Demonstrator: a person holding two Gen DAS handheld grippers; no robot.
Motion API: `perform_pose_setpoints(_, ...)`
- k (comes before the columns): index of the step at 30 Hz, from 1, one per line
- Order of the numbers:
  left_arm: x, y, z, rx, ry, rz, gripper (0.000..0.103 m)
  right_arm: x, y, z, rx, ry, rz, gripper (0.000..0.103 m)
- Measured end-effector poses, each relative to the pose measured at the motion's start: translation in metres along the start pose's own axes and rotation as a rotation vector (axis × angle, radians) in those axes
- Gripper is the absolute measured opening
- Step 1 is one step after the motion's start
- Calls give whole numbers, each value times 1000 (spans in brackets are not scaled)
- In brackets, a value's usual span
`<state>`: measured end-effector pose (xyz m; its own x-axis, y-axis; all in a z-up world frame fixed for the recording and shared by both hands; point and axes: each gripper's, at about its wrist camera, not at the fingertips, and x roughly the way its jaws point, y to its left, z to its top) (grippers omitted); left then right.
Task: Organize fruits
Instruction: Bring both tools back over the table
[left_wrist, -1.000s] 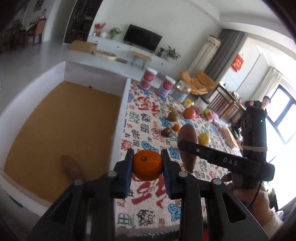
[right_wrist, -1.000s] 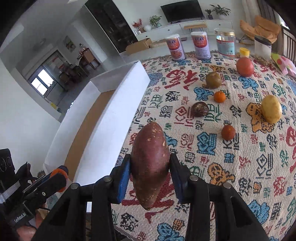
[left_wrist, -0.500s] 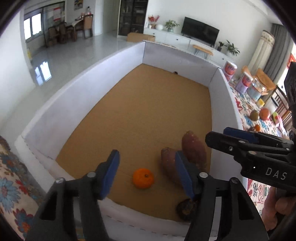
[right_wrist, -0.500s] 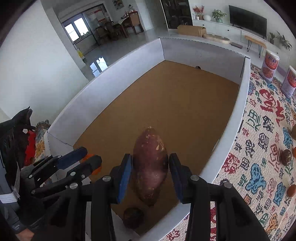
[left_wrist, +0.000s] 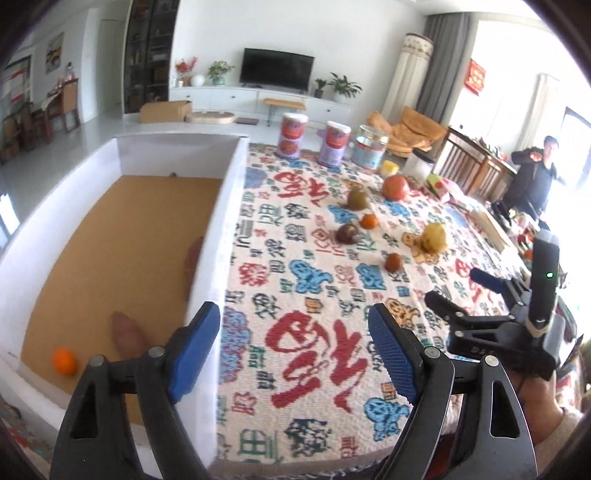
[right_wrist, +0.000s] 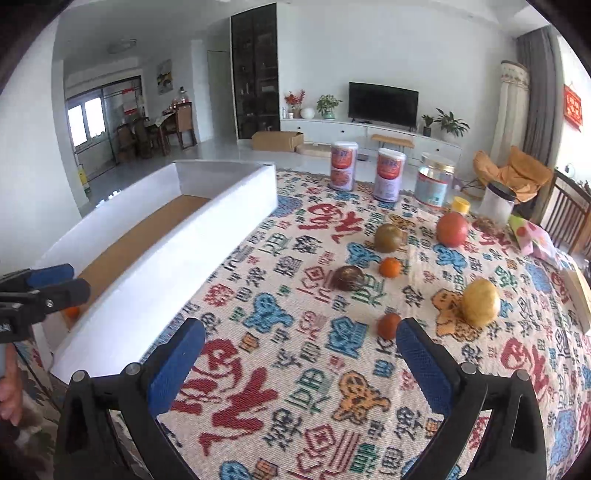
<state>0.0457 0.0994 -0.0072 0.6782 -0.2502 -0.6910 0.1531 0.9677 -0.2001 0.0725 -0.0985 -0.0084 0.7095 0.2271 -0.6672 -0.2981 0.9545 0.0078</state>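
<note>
A: Where do the fruits sit now?

B: The small round orange mandarin (left_wrist: 64, 362) lies on the brown floor of the big white-walled cardboard box (left_wrist: 221, 206), at its near left corner. A second ago it was pinched in the left tool (left_wrist: 295, 350). Just right of it lies a reddish-brown sweet potato (left_wrist: 127, 332), with another one (left_wrist: 194, 254) farther back against the right wall.

A: And the tools?

B: Both are empty. The left tool's blue pads stand wide and the jaws are opening, with nothing between them but the cloth and the box wall below. The right tool (right_wrist: 301, 354), which carried a long sweet potato a second ago, is also opening wide and holds nothing.

A: So that pair is delivered?

B: I judge so. Both views have swung from the box back over the patterned woven cloth on the surface (right_wrist: 295, 406).

A: What is left out there?

B: To the right of the box: a small dark orange fruit (right_wrist: 389, 325) nearest the right tool, a yellow knobbly fruit (right_wrist: 480, 302) just right of it, a dark brown round one (right_wrist: 349, 277), a small orange one (right_wrist: 390, 267), a green-brown one (right_wrist: 388, 238) and a large red-orange one (right_wrist: 452, 229) farther off.

A: Next target?

B: Probably the near dark orange fruit, though that is only a guess.
</note>
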Motion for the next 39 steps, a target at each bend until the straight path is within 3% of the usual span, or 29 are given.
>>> perform_pose_setpoints(3,27,-51,-6,67,69,-110,87,18,-65,-49,75,79,-182,103)
perform_pose_setpoints(7,80,-90,-18,110,145,-115,87,34,-125,-93,220,165,-291,102)
perform_pose_setpoints(9,104,-96,-23,112,158,-78,87,33,-137,-96,268,189,-286,102)
perform_pose_setpoints(15,155,-78,-28,89,176,48,87,36,-132,-99,225,206,-297,102)
perform_pose_setpoints(17,156,-75,-29,91,134,62,87,38,-132,-100,233,210,-288,102)
perform_pose_setpoints(23,164,-85,-34,162,130,119,90,41,-141,-104,297,222,-238,103)
perform_pose_setpoints(39,164,-86,-35,170,131,120,93,42,-140,-104,294,224,-241,103)
